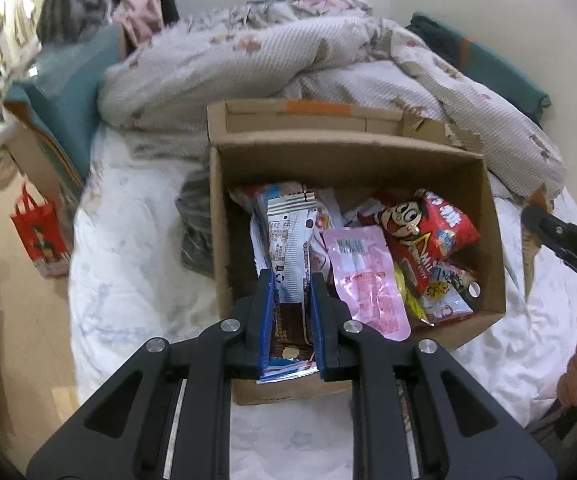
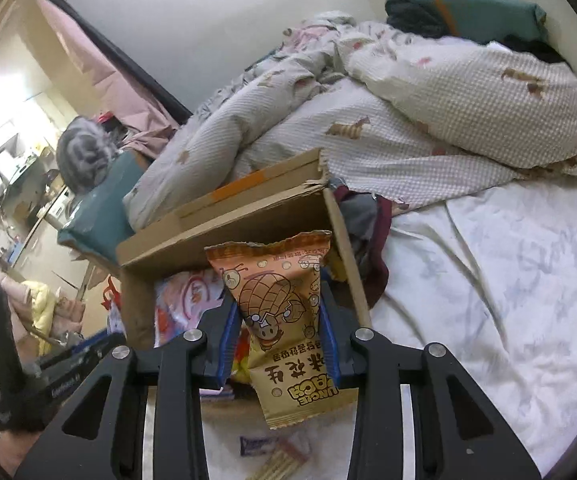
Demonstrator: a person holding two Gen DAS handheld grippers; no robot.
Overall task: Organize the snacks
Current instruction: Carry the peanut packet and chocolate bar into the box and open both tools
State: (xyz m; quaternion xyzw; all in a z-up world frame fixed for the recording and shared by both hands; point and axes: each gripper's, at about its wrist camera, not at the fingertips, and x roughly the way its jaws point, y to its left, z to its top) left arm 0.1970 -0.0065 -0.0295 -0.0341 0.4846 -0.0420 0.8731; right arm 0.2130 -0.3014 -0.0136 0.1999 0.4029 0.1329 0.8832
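Observation:
A cardboard box (image 1: 492, 240) sits on the bed, holding several snack packets, among them a red bag (image 1: 428, 232) and a pink pouch (image 1: 368, 280). My left gripper (image 1: 290, 280) is shut on a long silver and brown wafer packet (image 1: 292, 248), which hangs over the box's near side. In the right wrist view my right gripper (image 2: 276, 304) is shut on a tan peanut bag (image 2: 280, 308) held upright over the box (image 2: 224, 224). The right gripper's black finger (image 1: 560, 236) pokes in at the right edge of the left wrist view.
A rumpled quilt (image 1: 288, 60) lies behind the box on the white sheet (image 1: 128, 260). Loose packets (image 2: 268, 452) lie on the sheet in front of the box. A red bag (image 1: 40, 236) stands on the floor at left, and a teal pillow (image 1: 68, 100) lies at the bed's left corner.

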